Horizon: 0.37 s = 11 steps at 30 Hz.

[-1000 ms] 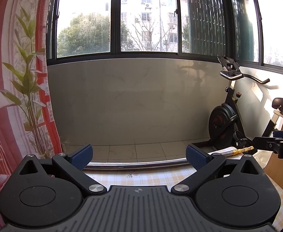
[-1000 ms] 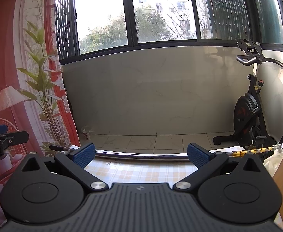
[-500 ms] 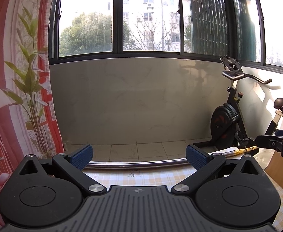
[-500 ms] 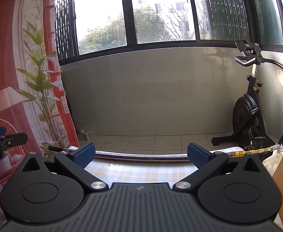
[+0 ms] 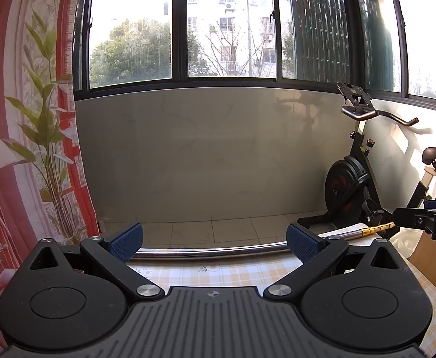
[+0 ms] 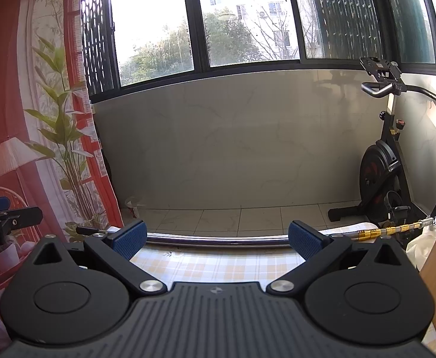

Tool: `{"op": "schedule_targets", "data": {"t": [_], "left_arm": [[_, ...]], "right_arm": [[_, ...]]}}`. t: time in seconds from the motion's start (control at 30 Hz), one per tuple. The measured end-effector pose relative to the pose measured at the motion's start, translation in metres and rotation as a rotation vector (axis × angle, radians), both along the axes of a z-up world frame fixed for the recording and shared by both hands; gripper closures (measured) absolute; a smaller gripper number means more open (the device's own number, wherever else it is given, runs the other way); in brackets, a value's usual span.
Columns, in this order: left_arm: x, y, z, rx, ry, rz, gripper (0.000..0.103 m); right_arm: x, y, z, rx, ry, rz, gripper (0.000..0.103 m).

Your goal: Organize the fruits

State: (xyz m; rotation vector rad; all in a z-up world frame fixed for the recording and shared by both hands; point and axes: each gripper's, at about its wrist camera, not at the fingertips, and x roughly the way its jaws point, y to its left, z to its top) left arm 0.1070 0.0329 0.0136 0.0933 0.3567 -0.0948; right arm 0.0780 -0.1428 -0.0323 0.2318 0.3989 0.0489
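Left claw [image 5: 215,240] spread, right claw [image 6: 217,240] spread

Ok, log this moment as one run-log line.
left gripper: open, empty | right gripper: open, empty | fruit: none in view | both above checked tablecloth

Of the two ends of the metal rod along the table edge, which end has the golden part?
The right end, toward the exercise bike, has the golden section; the left end carries a black grip.

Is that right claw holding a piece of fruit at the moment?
No, the right claw is wide open with nothing between its blue fingertips, only the checked tablecloth and a metal rail beyond it.
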Motion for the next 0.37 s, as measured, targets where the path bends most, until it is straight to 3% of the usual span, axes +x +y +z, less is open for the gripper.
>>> {"op": "schedule_targets", "data": {"t": [0.37], "left_arm": [[0.0027, 0.0024, -0.0023, -0.001, -0.002, -0.007, 0.0]], "right_arm": [[0.002, -0.0024, -0.0037, 0.008, 0.009, -0.005, 0.0]]}}
